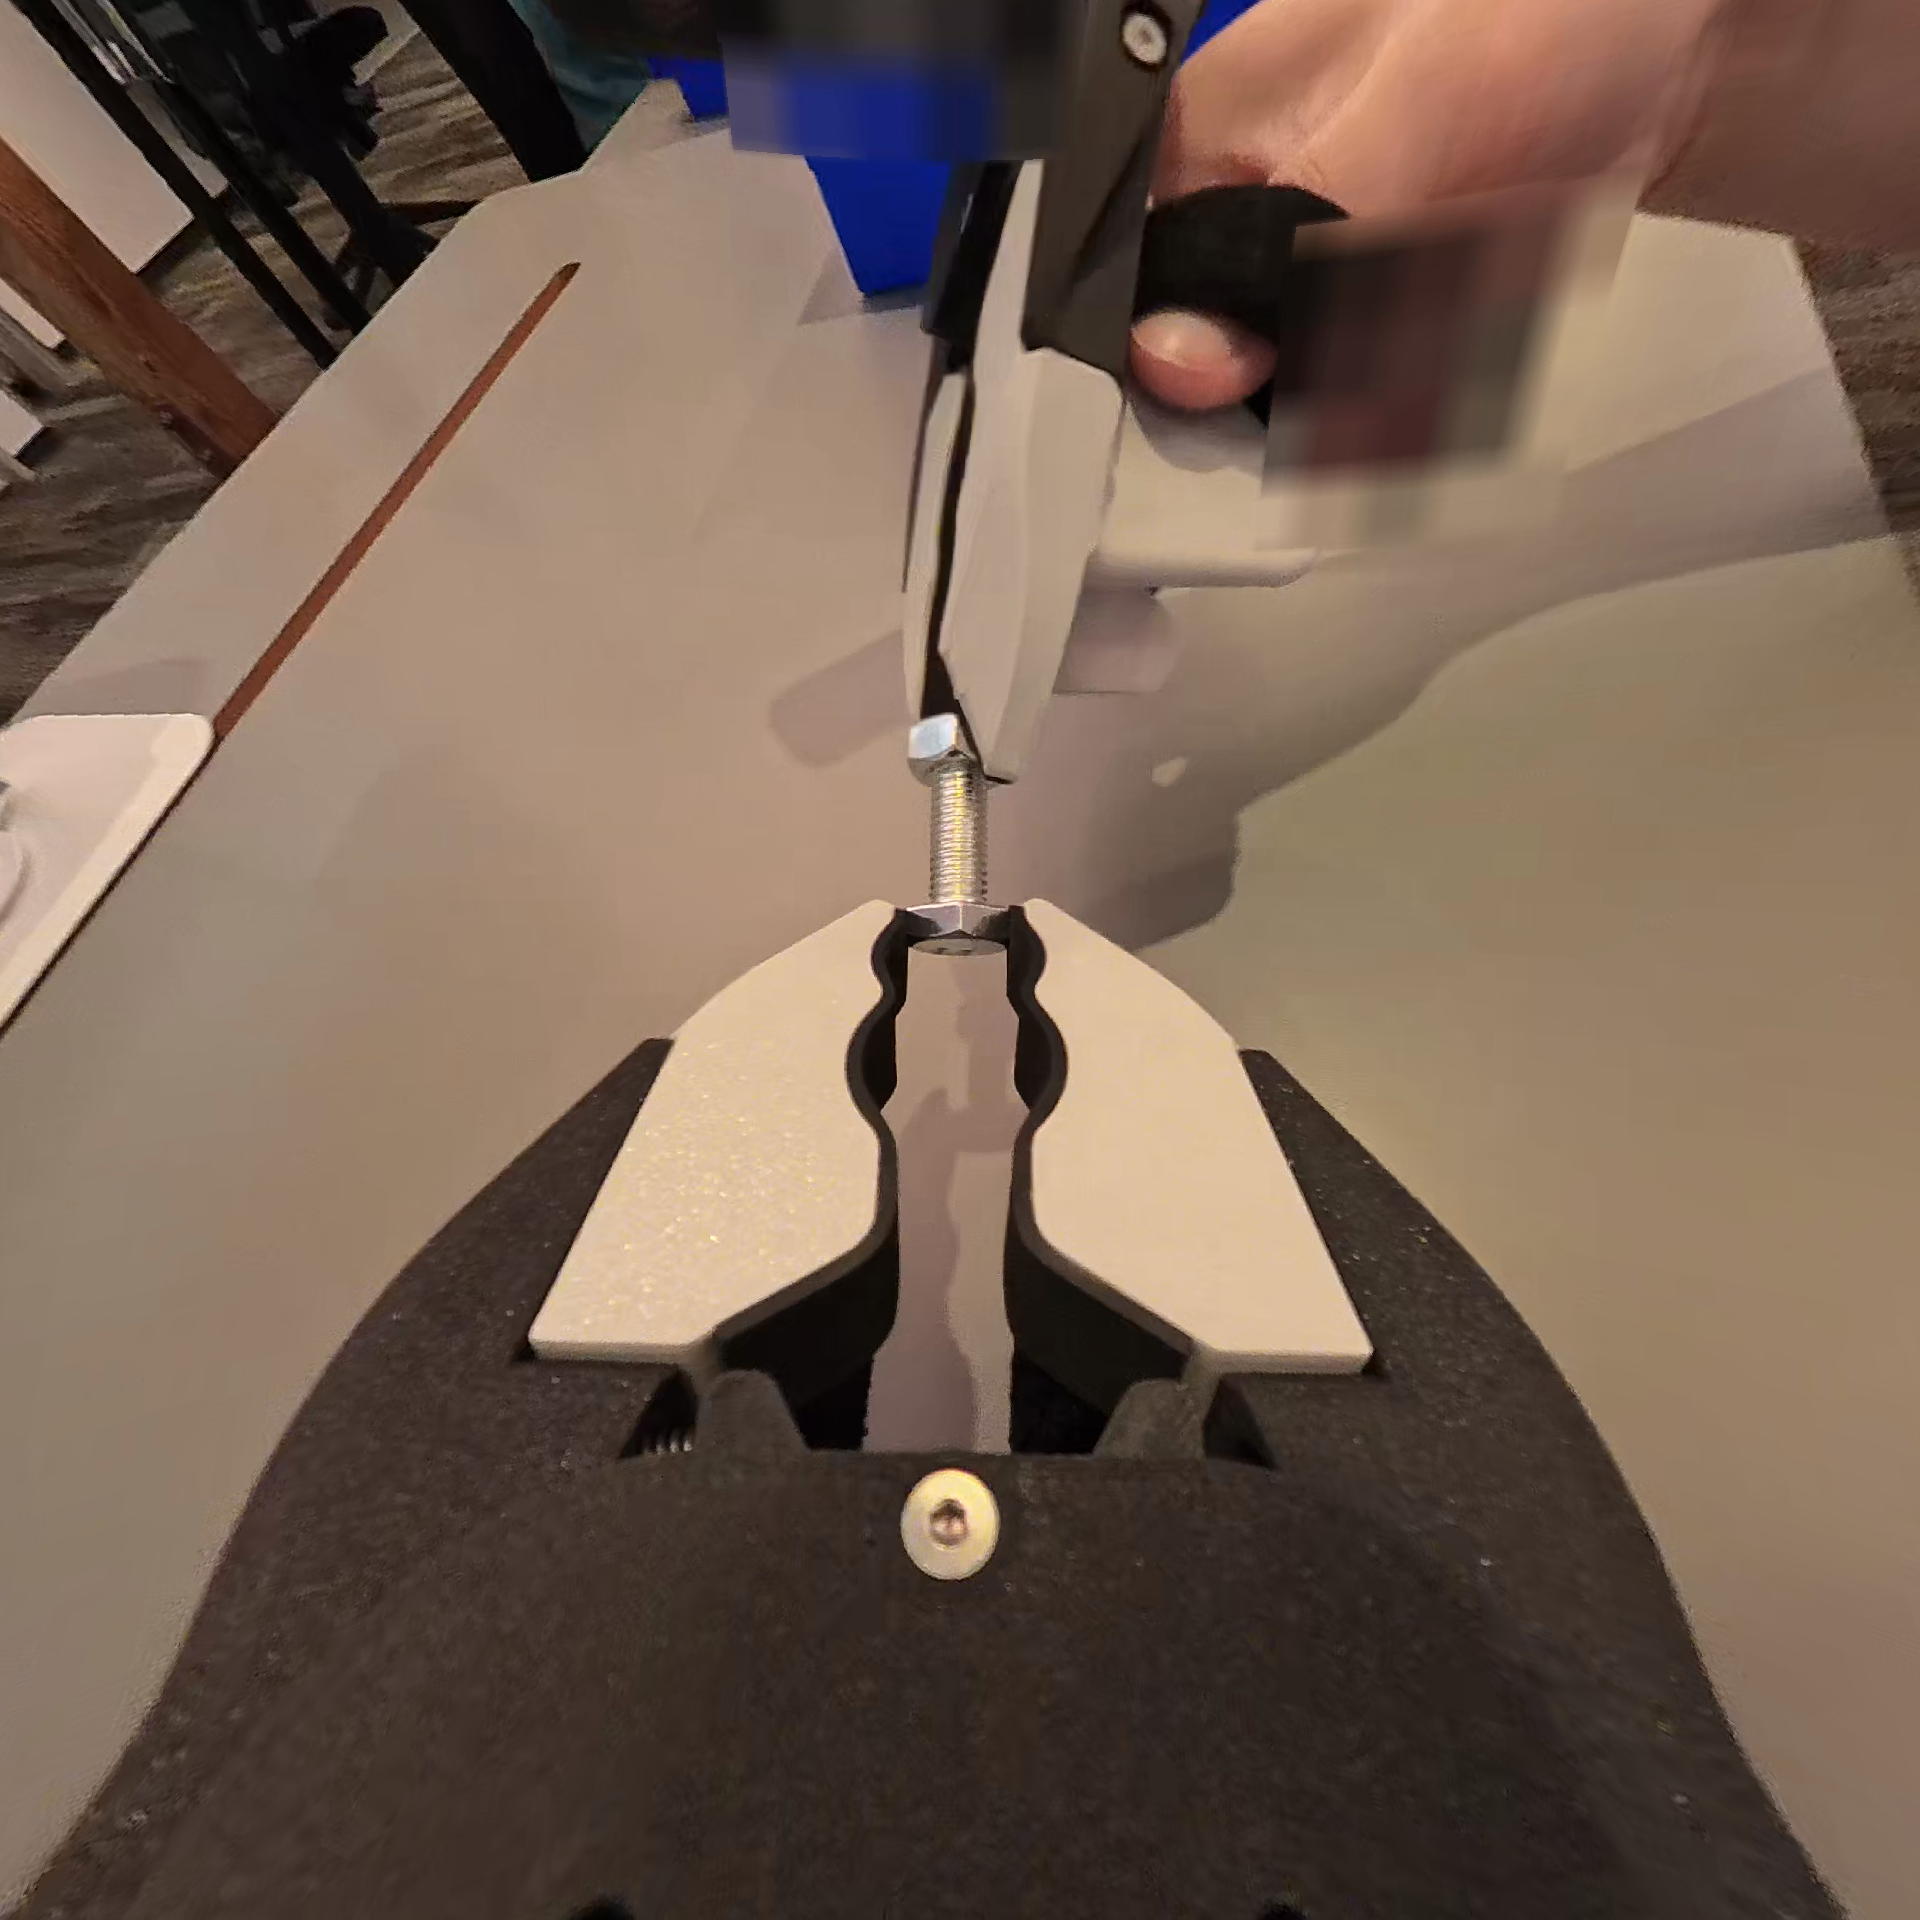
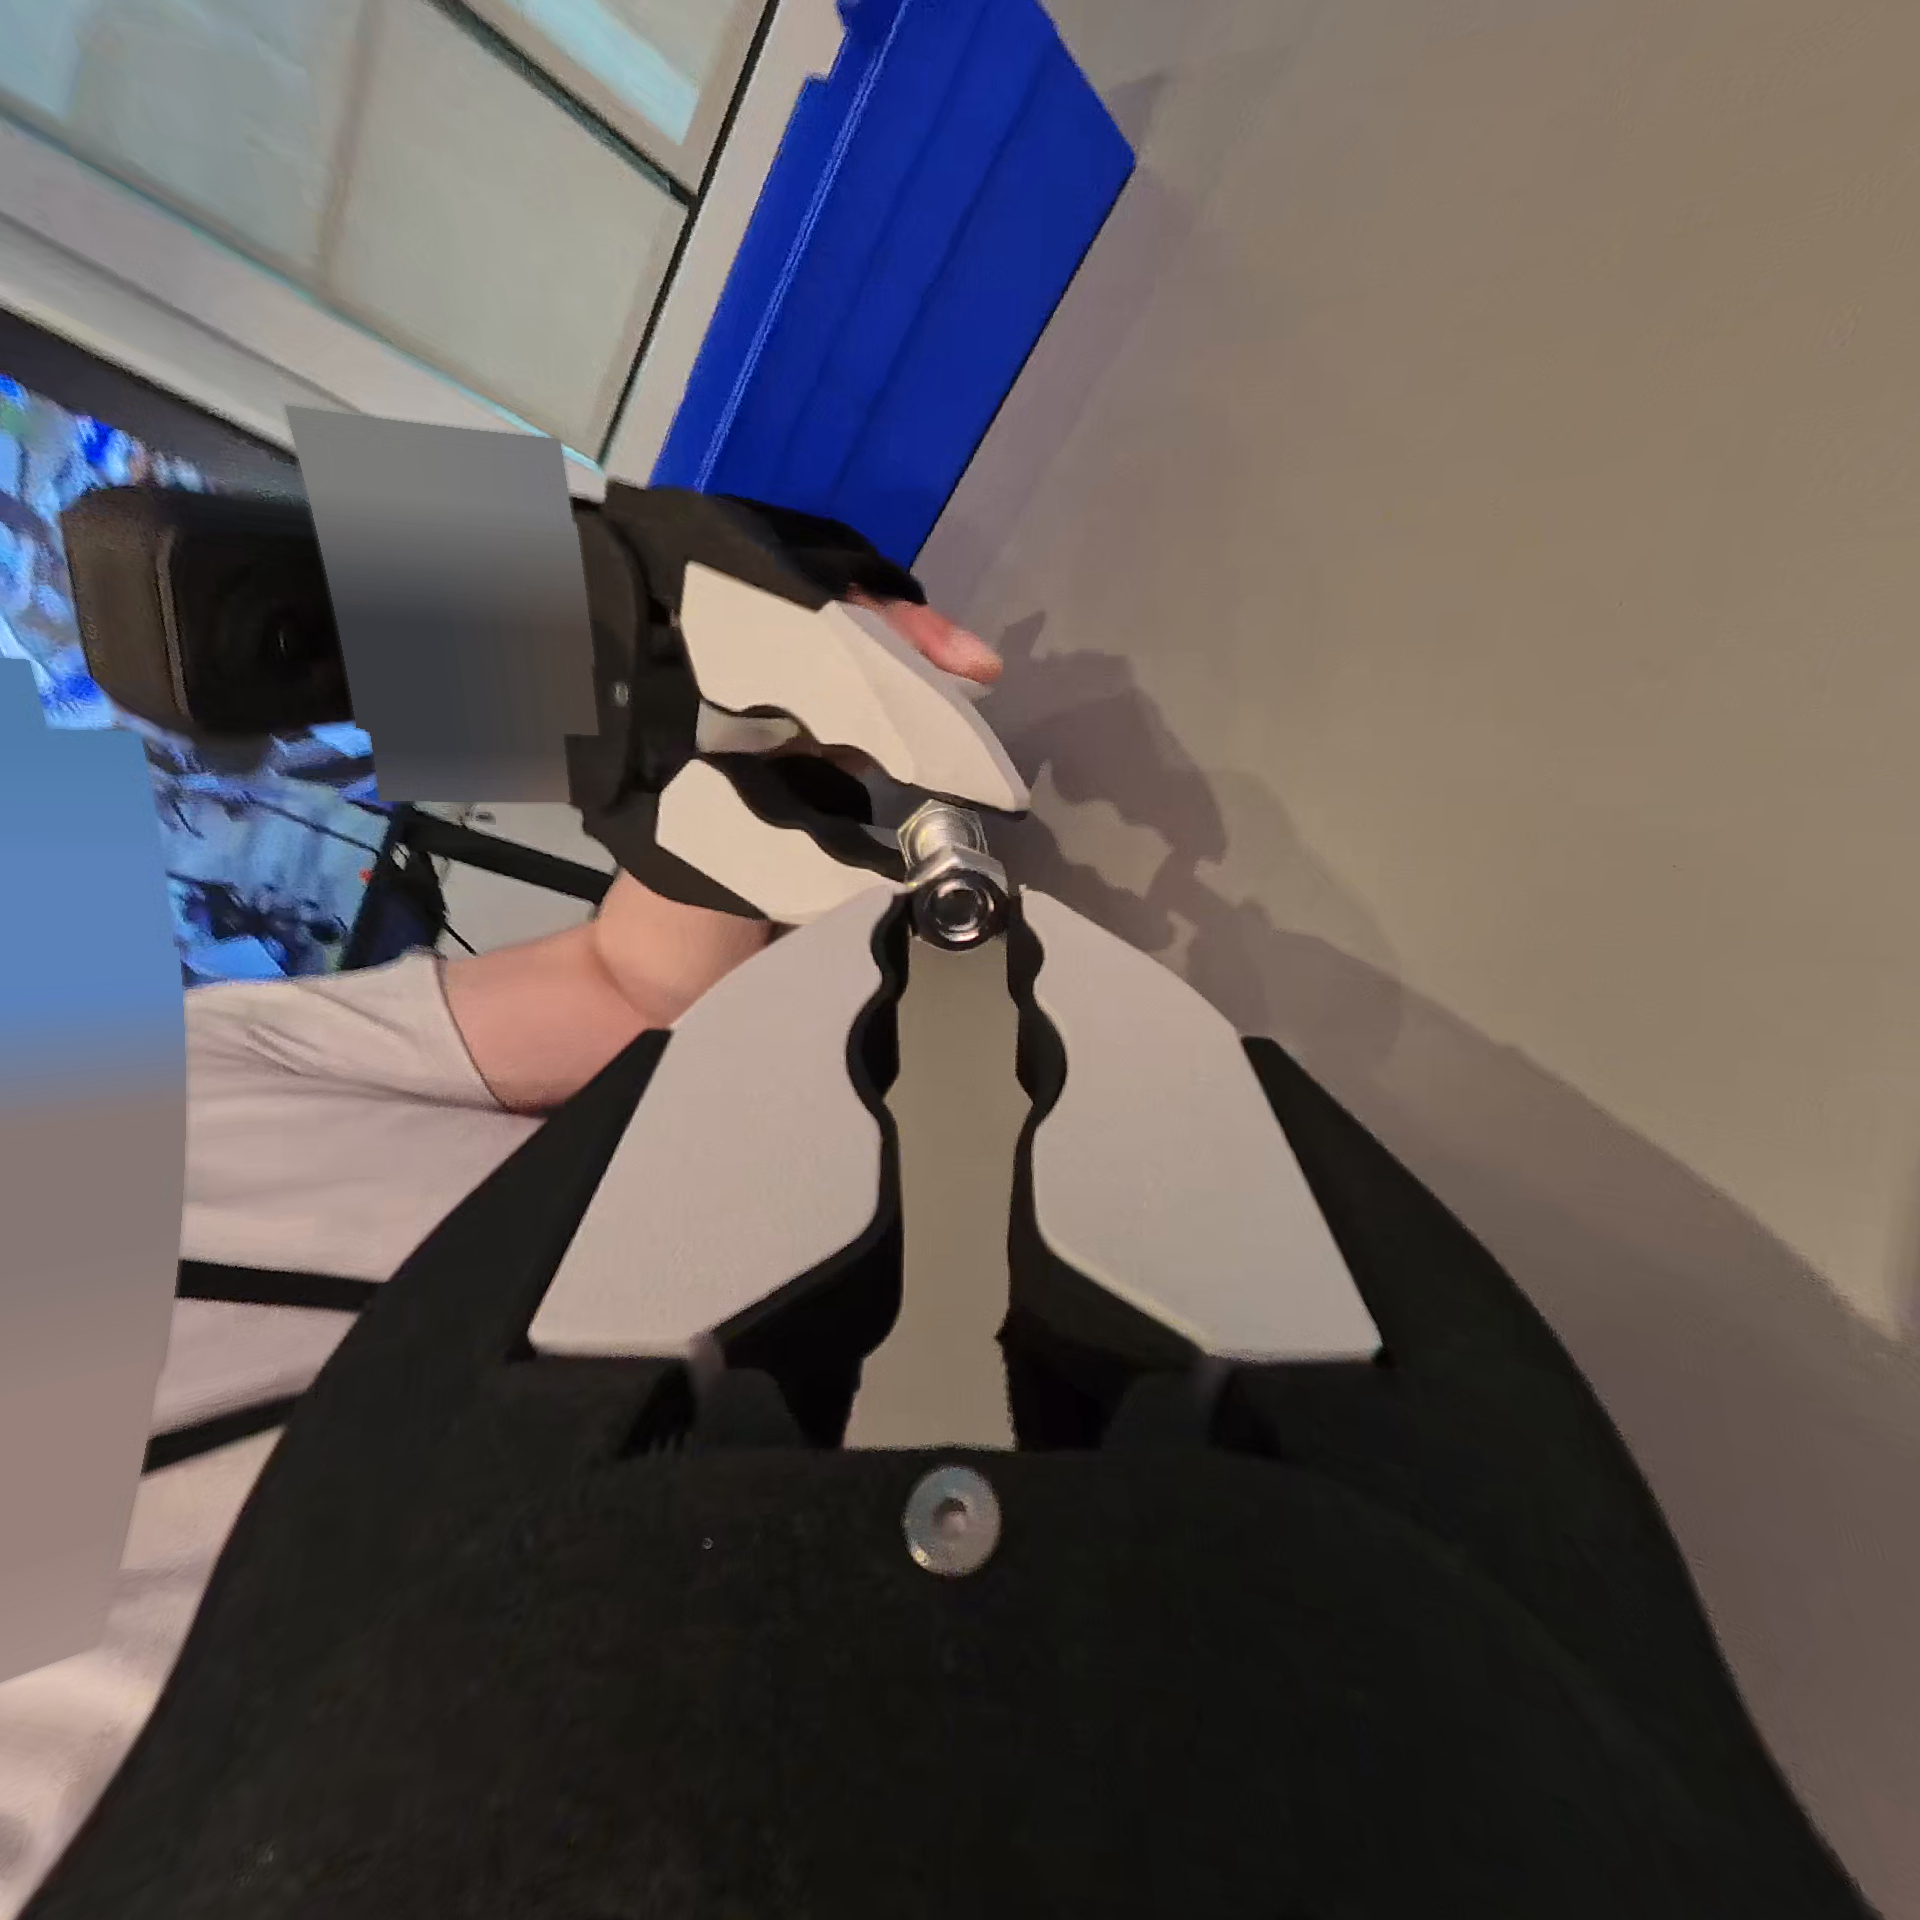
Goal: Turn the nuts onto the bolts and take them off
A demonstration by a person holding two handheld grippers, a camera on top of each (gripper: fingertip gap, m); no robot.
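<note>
A silver bolt (image 1: 951, 831) stands upright above the grey table (image 1: 468, 831). My left gripper (image 1: 956, 921) is shut on the bolt's hex head, at the bottom end. A silver nut (image 1: 933, 748) sits on the top end of the thread. My right gripper (image 1: 971, 764) comes down from above, shut on that nut. In the right wrist view, my right gripper (image 2: 956, 906) grips the nut (image 2: 958, 902), seen end-on. My left gripper (image 2: 940, 836) reaches in from the left and holds the bolt head (image 2: 938, 829).
A blue bin (image 1: 883, 208) stands at the table's far side; it also shows in the right wrist view (image 2: 904, 260). A white tray (image 1: 94, 821) lies at the left edge. A long slot (image 1: 416, 488) runs through the tabletop. A person's hand (image 1: 1455, 114) holds the right gripper. Both grippers' tips are close together, under 4 cm apart.
</note>
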